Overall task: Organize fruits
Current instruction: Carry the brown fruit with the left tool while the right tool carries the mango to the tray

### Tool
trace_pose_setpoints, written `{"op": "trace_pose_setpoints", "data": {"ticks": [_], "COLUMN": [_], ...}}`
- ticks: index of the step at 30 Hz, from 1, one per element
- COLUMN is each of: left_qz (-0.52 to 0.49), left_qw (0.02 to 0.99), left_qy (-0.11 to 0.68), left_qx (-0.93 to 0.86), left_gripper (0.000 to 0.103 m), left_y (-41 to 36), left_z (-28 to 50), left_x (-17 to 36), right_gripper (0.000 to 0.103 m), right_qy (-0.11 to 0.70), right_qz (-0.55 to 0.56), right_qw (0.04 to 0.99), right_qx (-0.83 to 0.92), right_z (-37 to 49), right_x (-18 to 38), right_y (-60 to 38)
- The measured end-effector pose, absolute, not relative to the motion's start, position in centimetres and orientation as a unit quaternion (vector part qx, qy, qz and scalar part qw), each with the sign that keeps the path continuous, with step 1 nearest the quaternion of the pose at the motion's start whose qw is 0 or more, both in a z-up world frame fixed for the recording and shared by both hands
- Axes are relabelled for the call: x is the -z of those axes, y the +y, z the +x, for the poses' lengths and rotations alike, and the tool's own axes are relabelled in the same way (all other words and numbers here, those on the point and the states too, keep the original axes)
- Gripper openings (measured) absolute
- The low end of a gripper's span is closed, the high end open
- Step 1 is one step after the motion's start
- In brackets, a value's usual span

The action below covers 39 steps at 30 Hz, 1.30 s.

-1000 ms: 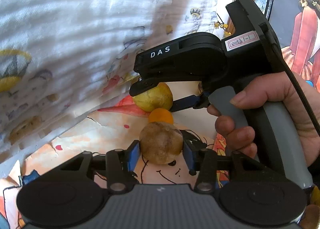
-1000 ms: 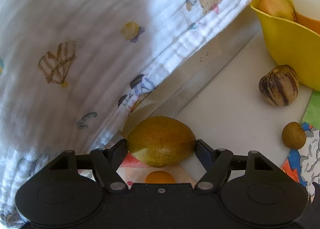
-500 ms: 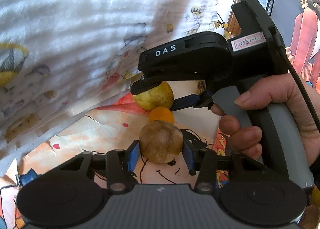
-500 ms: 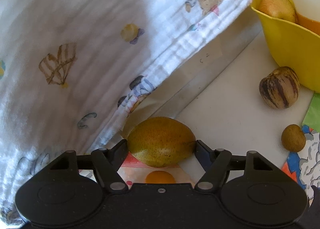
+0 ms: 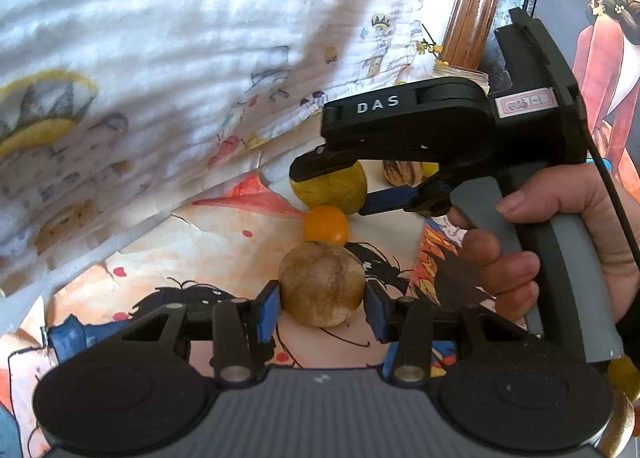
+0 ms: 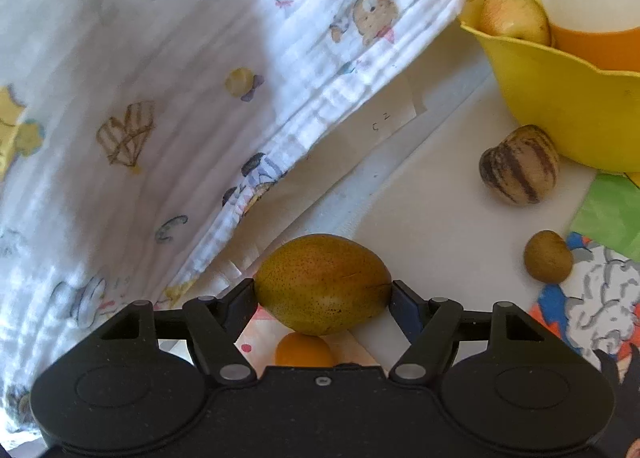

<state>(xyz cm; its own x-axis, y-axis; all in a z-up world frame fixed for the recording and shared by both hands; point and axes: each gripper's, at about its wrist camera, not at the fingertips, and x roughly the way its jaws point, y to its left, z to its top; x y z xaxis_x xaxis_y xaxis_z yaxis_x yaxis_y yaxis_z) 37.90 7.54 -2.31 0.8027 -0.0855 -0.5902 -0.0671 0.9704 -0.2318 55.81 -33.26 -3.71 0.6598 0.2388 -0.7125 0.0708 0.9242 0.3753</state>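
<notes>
Left wrist view: left tool (image 5: 322, 304), blue pads against both sides of a round brown fruit (image 5: 322, 284); clamped on it, the fruit low over the printed paper on the bench (image 5: 200, 250). Just beyond it, a small orange fruit (image 5: 325, 225) on the paper; beyond that, the right tool (image 5: 340, 188), held by a hand (image 5: 560, 242), spanning a pear (image 5: 332, 190). A striped fruit (image 5: 402, 171) farther back, partly hidden. Advice for the step: carry the brown fruit level and keep the squeeze gentle, as the skin looks soft; clear the orange fruit and the other tool when moving off. Right wrist view: right tool (image 6: 323, 296), fingers meeting the two ends of the pear (image 6: 323, 284); clamped on it lengthwise, near the hanging cloth (image 6: 160, 98). An end-to-end grip can let the fruit pivot, so a slow, steady carry to the bowl seems wise. Containers: yellow bowl (image 6: 568, 98) at upper right, holding one pale fruit (image 6: 514, 18) at its rim; other contents not visible. An orange-and-white container (image 6: 588, 14) stands behind, contents not visible. Loose on the bench: striped fruit (image 6: 519, 164) just beside the bowl, small brown fruit (image 6: 548, 256) nearer.
</notes>
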Motion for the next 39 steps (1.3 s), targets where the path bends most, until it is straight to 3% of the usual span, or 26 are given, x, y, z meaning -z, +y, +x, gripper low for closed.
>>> {"op": "trace_pose_setpoints", "data": {"ticks": [39], "left_qz": [-0.143], "left_qw": [0.944], "left_qy": [0.296], "left_qx": [0.025], "left_gripper": [0.048], "left_y": [5.5], "left_z": [30.5], "left_x": [0.6], "right_gripper": [0.073], "right_qy": [0.364], "right_qz": [0.215], "right_qw": [0.905], "right_qx": [-0.048], "right_z": [42.5], "right_x": [-0.1], "right_y": [-35.9]}}
